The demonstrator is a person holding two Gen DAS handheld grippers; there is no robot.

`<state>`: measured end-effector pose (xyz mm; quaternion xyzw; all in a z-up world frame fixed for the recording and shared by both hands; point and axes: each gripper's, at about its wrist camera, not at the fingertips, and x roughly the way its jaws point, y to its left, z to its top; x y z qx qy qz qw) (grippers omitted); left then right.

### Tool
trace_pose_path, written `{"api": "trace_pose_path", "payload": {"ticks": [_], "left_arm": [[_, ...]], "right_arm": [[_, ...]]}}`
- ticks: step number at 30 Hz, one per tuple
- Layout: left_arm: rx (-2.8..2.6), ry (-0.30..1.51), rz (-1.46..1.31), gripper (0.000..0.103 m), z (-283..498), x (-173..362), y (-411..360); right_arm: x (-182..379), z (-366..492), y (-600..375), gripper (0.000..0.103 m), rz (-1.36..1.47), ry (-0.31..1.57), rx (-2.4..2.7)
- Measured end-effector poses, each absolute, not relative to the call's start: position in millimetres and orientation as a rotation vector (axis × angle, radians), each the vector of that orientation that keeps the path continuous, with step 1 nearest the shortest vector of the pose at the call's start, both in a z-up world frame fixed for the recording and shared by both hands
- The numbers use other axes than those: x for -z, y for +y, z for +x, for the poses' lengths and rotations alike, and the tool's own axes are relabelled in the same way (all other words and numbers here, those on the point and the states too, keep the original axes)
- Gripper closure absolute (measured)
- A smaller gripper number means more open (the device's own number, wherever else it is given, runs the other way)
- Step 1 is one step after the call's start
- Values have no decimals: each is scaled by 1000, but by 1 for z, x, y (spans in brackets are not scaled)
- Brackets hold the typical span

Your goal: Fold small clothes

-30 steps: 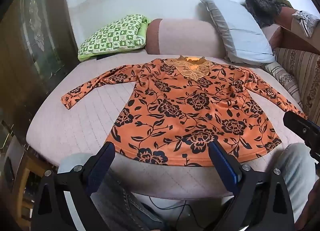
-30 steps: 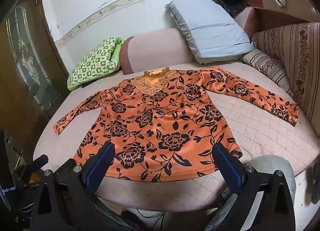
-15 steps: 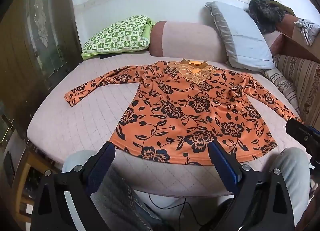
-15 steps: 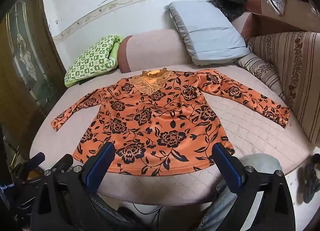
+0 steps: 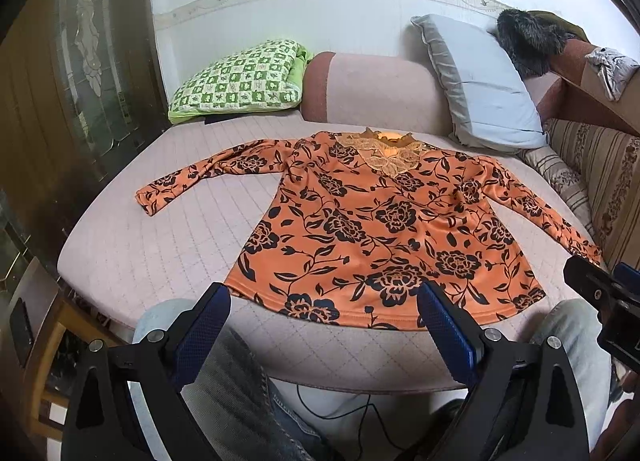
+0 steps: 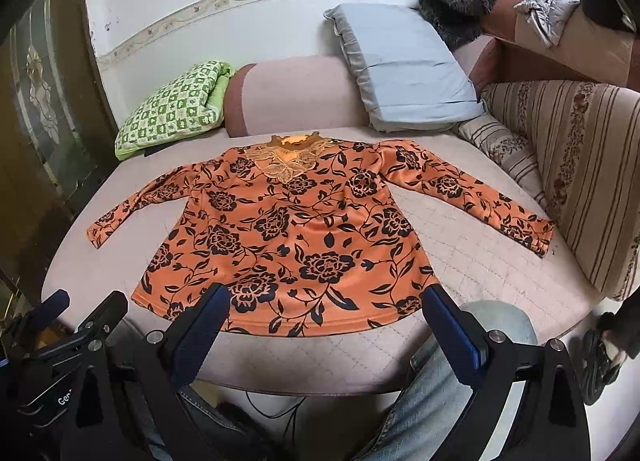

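Pulling back slightly over the last second, both grippers widen their view: the orange long-sleeved top with black flowers [image 5: 384, 229] lies flat mid-frame on the pink quilted bed [image 5: 132, 245], unfolded. Left gripper [image 5: 324, 325] and right gripper [image 6: 326, 327] hang spread, empty, so folding has not begun.

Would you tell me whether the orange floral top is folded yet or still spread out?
Spread out: the orange floral top lies flat on the bed, both sleeves extended.
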<state>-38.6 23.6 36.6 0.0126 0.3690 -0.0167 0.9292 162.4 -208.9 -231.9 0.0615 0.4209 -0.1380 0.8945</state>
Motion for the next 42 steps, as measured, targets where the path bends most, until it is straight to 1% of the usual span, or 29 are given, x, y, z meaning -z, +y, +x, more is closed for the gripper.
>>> {"api": "trace_pose_path", "payload": {"ticks": [14,29,42], "left_arm": [[32,759,41,8,-39,-38,18],[30,805,49,8,-22,-22,16],[28,808,52,8,-16,-16,15]], "right_arm": [[236,163,-210,7,163,886,278],[249,168,-211,7,167,920,266],[262,176,-215,9,173,953,262]]}}
